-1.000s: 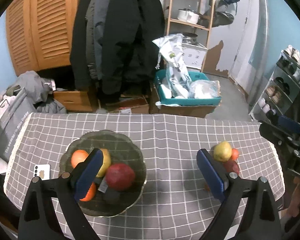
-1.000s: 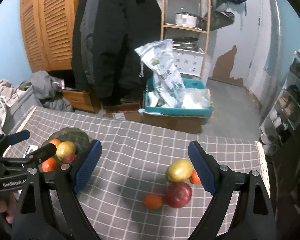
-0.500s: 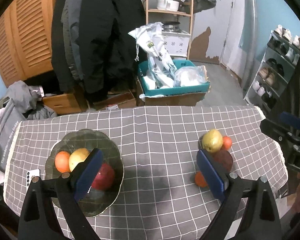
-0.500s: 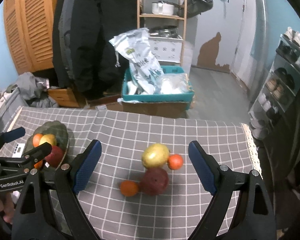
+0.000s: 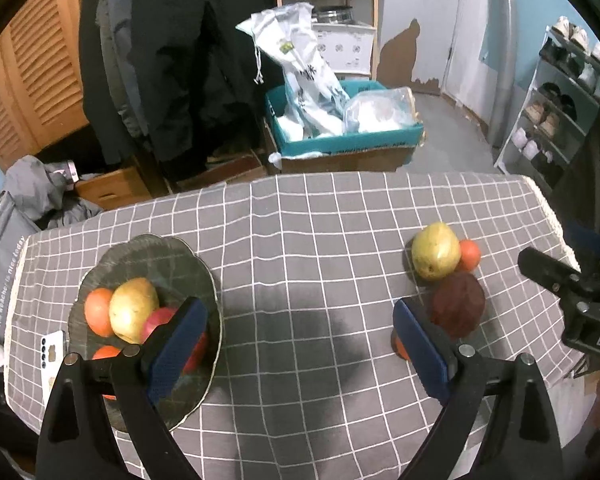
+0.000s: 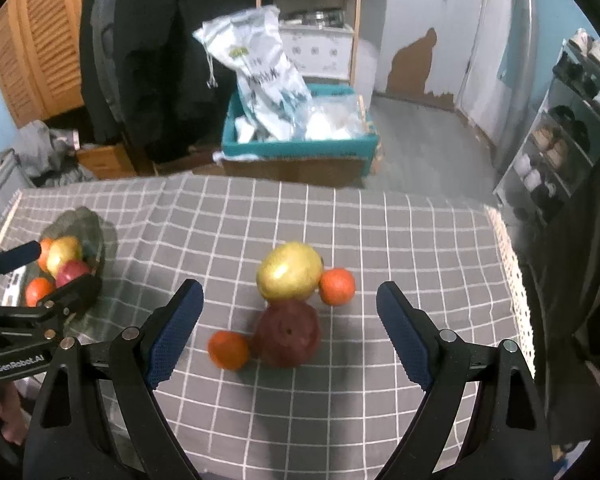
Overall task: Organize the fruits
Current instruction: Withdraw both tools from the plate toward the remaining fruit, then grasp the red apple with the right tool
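A dark glass bowl (image 5: pixel 156 256) on the left of the checked tablecloth holds oranges, a yellow pear (image 5: pixel 133 309) and a red apple (image 5: pixel 160 318). On the right lies a loose group: a yellow pear (image 6: pixel 290 271), a dark red apple (image 6: pixel 288 334) and two oranges (image 6: pixel 337 286) (image 6: pixel 228 349). My right gripper (image 6: pixel 290 330) hangs open above this group, with the fruit between its fingers in view but untouched. My left gripper (image 5: pixel 300 344) is open over bare cloth between the bowl and the group. In the left wrist view the same pear (image 5: pixel 436 255) and apple (image 5: pixel 458 307) appear.
A white phone (image 5: pixel 51 350) lies left of the bowl near the table edge. Beyond the table's far edge stand a teal box (image 5: pixel 340 140) with plastic bags, hanging dark coats (image 5: pixel 180 60), a wooden shelf and a shoe rack (image 5: pixel 560 112) on the right.
Both grippers have sunk toward the table and drifted right. The loose fruit group now sits between the right gripper's fingers; the bowl has slid left in both views. Both jaws stay wide.
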Motion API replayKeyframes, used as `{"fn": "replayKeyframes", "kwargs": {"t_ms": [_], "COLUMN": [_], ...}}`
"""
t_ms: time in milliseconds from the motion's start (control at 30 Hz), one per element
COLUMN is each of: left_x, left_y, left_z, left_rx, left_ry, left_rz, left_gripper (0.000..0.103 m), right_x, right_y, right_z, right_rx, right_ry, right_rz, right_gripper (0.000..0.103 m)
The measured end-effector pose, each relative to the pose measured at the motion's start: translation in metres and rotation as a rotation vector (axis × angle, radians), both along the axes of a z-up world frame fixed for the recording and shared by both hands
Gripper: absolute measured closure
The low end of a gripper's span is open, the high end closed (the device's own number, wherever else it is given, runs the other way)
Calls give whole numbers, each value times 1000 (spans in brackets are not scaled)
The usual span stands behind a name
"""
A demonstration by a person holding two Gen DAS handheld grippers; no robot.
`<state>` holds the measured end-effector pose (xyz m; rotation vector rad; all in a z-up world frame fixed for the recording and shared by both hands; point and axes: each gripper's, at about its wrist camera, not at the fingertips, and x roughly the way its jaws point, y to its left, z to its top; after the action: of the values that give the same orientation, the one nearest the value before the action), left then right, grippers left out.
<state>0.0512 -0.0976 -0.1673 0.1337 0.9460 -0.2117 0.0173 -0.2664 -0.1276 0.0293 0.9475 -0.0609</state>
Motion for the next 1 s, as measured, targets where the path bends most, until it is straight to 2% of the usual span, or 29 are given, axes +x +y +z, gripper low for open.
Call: {"fn": "replayKeyframes", "kwargs": {"t_ms": [300, 500, 833, 900, 1000], "left_x": [12, 19, 21, 20, 20], "left_y": [-11, -13, -19, -20, -21], "left_z": [-39, -65, -91, -90, -90], "left_rx": [32, 20, 36, 39, 34], "left_ry": [87, 158, 203, 199, 201], "left_rz": [-3, 8, 11, 9, 7], "left_gripper": [7, 7, 7, 7, 8], "right_x": [15, 25, 35, 36, 39], "right_y": [-10, -14, -15, -15, -15], "right_z": [-52, -85, -117, -120, -127], "right_rx": [53, 105, 141, 148, 169], "right_ry": [135, 217, 280, 287, 306], "right_rz": [-14, -28, -26, -23, -20], "right_gripper": [15, 15, 15, 18, 30]}}
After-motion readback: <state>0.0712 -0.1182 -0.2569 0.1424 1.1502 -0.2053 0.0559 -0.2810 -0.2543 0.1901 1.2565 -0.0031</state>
